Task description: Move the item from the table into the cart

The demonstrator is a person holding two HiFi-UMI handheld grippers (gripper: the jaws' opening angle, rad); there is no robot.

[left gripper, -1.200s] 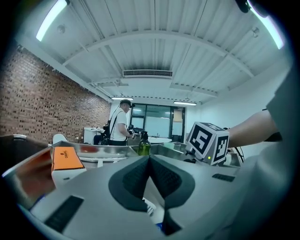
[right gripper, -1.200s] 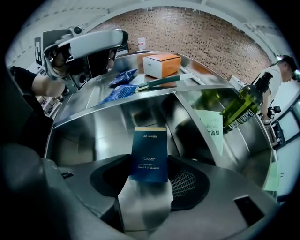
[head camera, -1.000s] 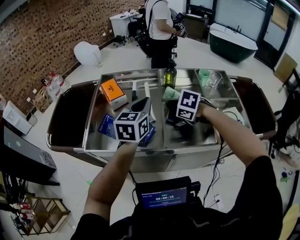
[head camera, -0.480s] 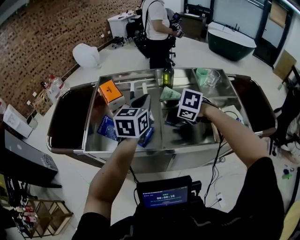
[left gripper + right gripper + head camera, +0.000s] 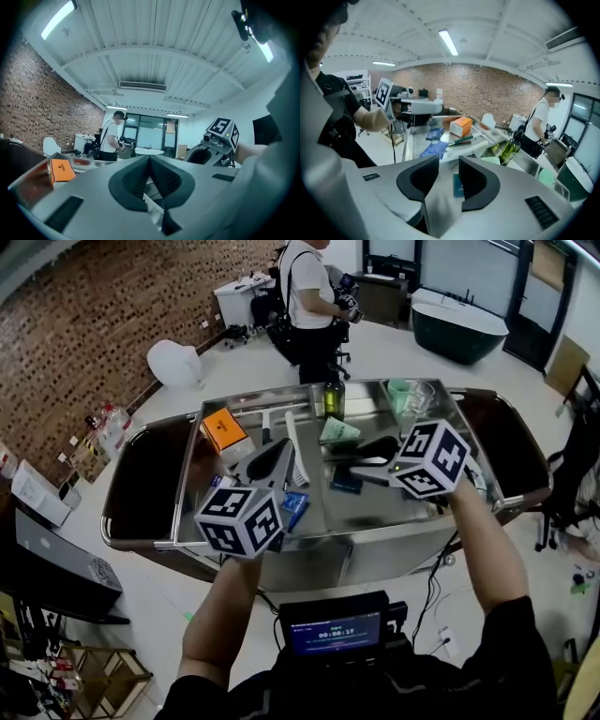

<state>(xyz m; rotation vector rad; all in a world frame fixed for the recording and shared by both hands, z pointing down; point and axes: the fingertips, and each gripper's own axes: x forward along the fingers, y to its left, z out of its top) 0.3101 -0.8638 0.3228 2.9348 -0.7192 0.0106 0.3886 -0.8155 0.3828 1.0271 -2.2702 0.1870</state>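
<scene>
Lying flat on the steel top point(image 5: 375, 512), a small dark blue card point(image 5: 345, 481) is sitting near the middle of the surface. It is not lifted and nothing is touching it.

- Right gripper point(image 5: 361, 463) is hovering just above and beside the card, pointing toward the person's left. In the right gripper view its jaws are standing part-way apart and closing point(image 5: 449, 164). The card point(image 5: 458, 184) is showing through the gap, beyond the pads. Nothing is being pressed between them.
- Left gripper point(image 5: 279, 454) is hanging over the left half of the top. In its own view the pads are meeting at the tips point(image 5: 150, 161), clamped together on nothing, and the tool is pointing across the room rather than down.
- Blue packets point(image 5: 293, 507) are lying just left of the card, partly under the left gripper.
- A white brush point(image 5: 293, 442) is lying lengthwise behind them, and a green sheet point(image 5: 339, 431) is lying behind the card.
- An orange box point(image 5: 224, 428) is sitting at the far left corner.
- A dark green bottle point(image 5: 334, 397) is standing upright at the far edge, with a green cup point(image 5: 398, 395) and a glass point(image 5: 421, 397) side by side to its right.
- A person point(image 5: 309, 296) is standing beyond the top.
</scene>
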